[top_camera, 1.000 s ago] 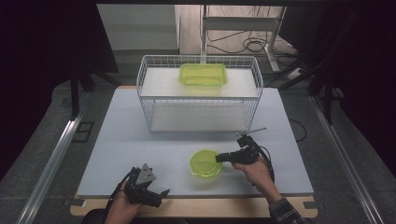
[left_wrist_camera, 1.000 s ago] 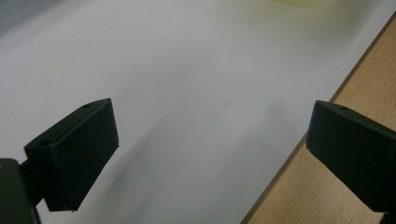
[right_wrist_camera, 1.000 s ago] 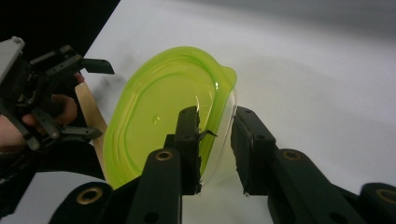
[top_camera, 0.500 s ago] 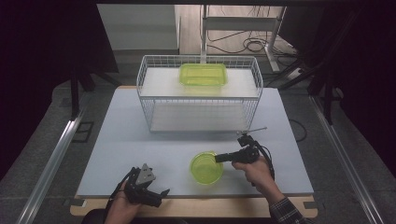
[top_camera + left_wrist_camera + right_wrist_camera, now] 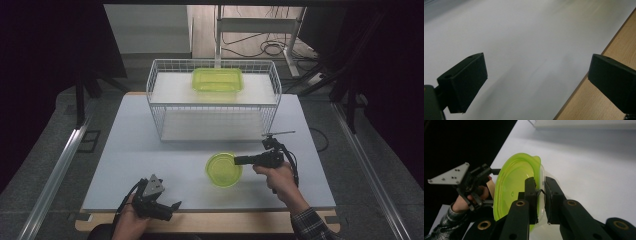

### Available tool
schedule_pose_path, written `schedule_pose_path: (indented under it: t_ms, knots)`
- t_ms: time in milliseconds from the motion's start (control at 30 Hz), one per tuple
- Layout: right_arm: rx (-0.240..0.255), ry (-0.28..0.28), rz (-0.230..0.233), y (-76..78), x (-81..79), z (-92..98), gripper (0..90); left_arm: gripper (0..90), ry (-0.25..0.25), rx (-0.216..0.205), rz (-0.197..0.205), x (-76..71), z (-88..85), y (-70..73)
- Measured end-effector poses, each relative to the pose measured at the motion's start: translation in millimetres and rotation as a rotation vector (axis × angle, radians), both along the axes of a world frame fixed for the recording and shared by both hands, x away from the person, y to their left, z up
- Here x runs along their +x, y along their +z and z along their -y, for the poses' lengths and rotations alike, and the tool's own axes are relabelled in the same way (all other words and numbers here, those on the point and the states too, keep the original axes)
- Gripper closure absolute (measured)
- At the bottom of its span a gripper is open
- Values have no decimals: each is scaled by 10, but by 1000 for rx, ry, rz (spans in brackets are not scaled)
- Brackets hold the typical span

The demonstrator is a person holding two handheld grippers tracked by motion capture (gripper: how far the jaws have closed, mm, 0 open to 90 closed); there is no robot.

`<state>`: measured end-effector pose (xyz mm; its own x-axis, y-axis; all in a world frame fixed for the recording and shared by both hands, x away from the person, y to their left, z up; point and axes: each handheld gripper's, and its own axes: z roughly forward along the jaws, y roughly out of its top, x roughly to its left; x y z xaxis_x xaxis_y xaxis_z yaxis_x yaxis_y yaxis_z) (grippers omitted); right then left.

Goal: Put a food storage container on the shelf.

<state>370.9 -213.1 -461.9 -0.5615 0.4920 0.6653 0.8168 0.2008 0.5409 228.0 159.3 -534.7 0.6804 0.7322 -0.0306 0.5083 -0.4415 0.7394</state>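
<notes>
Right gripper (image 5: 541,195) fingers clamp the round green container's (image 5: 514,185) rim.

Plenty of open tabletop (image 5: 150,145) on my left and front. The wire basket (image 5: 215,107) walls off the back middle, and the round green bowl (image 5: 224,170) sits in the way just ahead of it.

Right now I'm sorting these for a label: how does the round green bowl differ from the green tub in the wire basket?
The bowl is round; the tub is rectangular. The bowl sits on the table near the person; the tub rests on the upper shelf of the wire basket, farther back. The right gripper is shut on the bowl's rim; nothing touches the tub. Both are see-through yellow-green plastic.
</notes>
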Motion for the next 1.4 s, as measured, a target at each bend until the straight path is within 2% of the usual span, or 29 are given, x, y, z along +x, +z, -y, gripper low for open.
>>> schedule_pose_path:
  t_ms: [400,600,1400]
  knots:
    - [55,-35,34,252,88,46,813,24,-1,1,-1,0,4,-2]
    - [78,-55,55,427,148,64,813,24,-1,2,-2,1,4,-3]
    - [128,-100,133,989,354,52,813,24,3,-3,-3,7,-8,-3]
